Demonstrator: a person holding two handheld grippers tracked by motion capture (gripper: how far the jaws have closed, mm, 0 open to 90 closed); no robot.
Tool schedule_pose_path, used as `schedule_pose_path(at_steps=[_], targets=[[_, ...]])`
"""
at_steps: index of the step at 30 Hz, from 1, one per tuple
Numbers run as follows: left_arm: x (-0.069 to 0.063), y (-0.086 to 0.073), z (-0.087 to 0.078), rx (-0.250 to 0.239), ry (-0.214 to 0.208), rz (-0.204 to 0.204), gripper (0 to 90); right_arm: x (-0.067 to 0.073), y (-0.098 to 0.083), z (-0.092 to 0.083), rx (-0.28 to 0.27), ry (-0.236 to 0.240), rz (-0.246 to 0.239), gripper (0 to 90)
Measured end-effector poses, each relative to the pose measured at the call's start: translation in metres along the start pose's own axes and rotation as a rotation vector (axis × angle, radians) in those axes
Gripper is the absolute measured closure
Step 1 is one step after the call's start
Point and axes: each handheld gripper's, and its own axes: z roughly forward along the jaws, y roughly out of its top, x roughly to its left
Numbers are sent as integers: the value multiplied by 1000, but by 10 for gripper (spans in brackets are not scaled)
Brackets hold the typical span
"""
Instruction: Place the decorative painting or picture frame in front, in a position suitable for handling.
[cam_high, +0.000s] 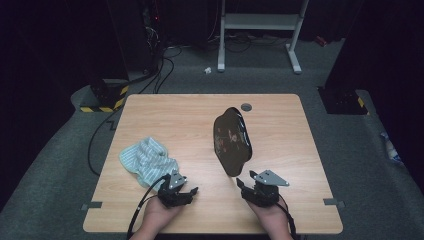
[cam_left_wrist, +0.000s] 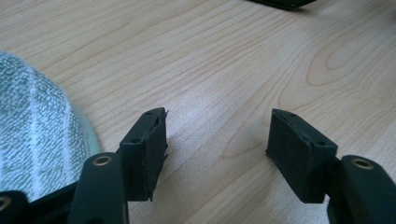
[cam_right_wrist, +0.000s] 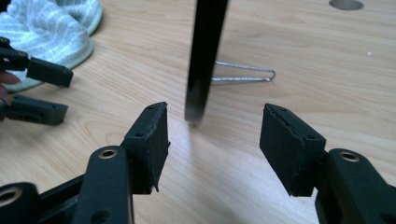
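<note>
- The dark plate (cam_high: 232, 141) stands on edge on a wire stand (cam_right_wrist: 243, 74) near the middle of the table (cam_high: 165, 107). In the right gripper view its rim (cam_right_wrist: 204, 60) rises just ahead of the right tool (cam_right_wrist: 214, 140), which stands open with nothing between its jaws.
- Judge the step in hand as the release of the plate: keep the right tool open and draw it straight back along the table, clear of the rim. A sideways brush could tip the plate off the stand.
- Check that the plate leans settled on the wire before you turn away.
- The left tool (cam_left_wrist: 217, 147) is open and empty, low over bare wood, just beside the striped cloth (cam_high: 146, 161).
- If the cloth is next, approach its near edge from above and close on a fold, not on the flat.
</note>
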Motion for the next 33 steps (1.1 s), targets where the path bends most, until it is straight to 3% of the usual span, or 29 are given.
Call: schedule_pose_path(at_steps=[10,15,33], targets=[[0,0,0,0,0,0,376,9,15,17,-4,-10,-14,416],[0,0,0,0,1,2,376,8,12,21,-2,-19,-20,421],[0,0,0,0,1,3,376,-2,10,19,-13,-35,3,464]])
